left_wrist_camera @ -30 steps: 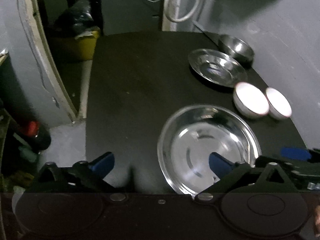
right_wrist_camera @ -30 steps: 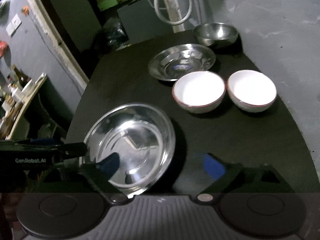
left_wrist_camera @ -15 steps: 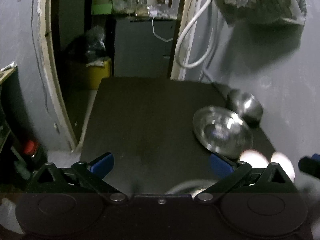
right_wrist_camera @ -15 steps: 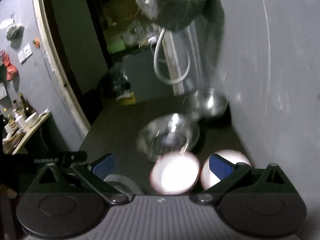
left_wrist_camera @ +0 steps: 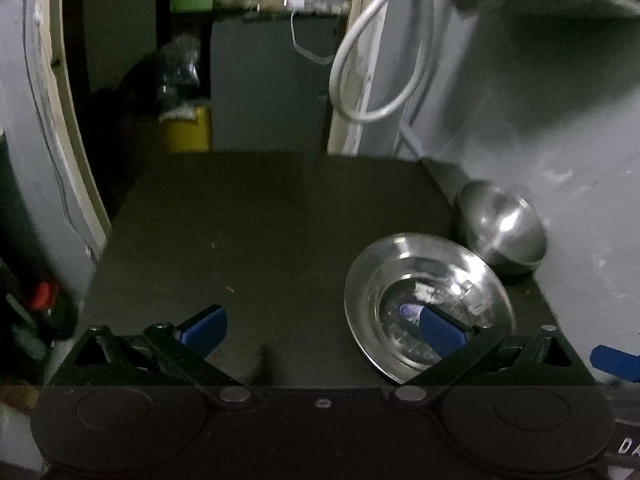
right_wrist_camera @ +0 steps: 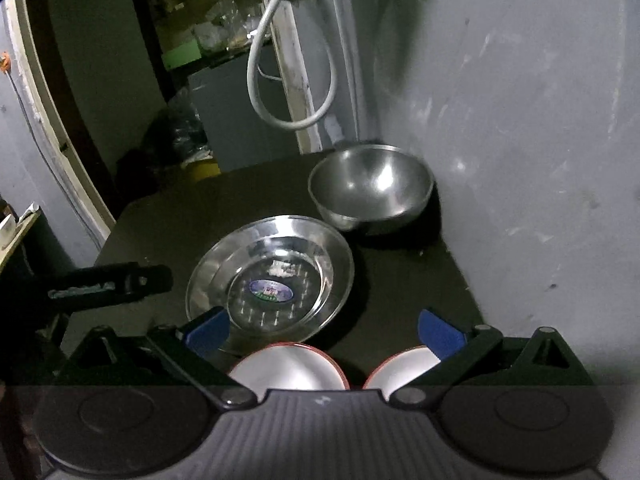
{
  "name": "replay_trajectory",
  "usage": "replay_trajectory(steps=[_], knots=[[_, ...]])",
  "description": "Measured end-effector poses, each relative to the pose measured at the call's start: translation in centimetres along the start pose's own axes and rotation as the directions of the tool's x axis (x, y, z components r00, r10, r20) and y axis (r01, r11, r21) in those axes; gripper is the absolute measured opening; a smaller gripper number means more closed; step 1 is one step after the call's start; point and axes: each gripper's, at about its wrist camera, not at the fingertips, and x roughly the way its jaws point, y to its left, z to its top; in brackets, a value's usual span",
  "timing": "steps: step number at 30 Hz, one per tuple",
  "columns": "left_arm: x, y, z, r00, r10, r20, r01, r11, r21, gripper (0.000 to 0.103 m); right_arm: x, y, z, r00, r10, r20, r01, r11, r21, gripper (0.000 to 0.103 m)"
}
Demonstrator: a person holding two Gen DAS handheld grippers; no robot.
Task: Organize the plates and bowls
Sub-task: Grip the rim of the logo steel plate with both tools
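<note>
We see both grippers, left gripper (left_wrist_camera: 322,330) and right gripper (right_wrist_camera: 324,330), spread wide, holding nothing. Steel plate (right_wrist_camera: 272,276) lies just beyond the right gripper, steel bowl (right_wrist_camera: 370,190) farther right, two white bowls (right_wrist_camera: 288,370) nearest.

Both cams sit right behind their own gripper fingers, looking forward and a bit down across the black table (left_wrist_camera: 260,240) toward the far doorway and the grey wall on the right.

The left wrist view sits over the near edge, facing straight ahead; its blue fingertips (left_wrist_camera: 204,326) frame the bottom, and the steel plate (left_wrist_camera: 400,276) and steel bowl (left_wrist_camera: 504,228) sit off to the right.

The right wrist view is further right and nearer the wall, so the steel plate (right_wrist_camera: 272,276) lands dead centre with the steel bowl (right_wrist_camera: 372,188) just beyond, and two white bowls (right_wrist_camera: 288,368) peek in at the bottom edge.

Shared by both: plate, steel bowl, table, the looped white hose (left_wrist_camera: 372,68), the doorway. The left gripper's body also shows at the left of the right view.
</note>
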Motion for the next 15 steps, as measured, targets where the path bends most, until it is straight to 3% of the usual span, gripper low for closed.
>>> replay_trajectory(steps=[6,15], knots=[[3.2,0.2,0.2,0.994,-0.052,-0.092,0.045,0.996,-0.075,0.101,3.0,-0.6,0.3,0.999,-0.008,-0.037,0.008,1.000,0.002,0.090],[5.0,-1.0,0.3,0.994,-0.011,-0.111,0.002,0.997,-0.076,0.073,5.8,-1.0,0.4,0.996,0.003,-0.092,0.000,1.000,0.031,0.067]])
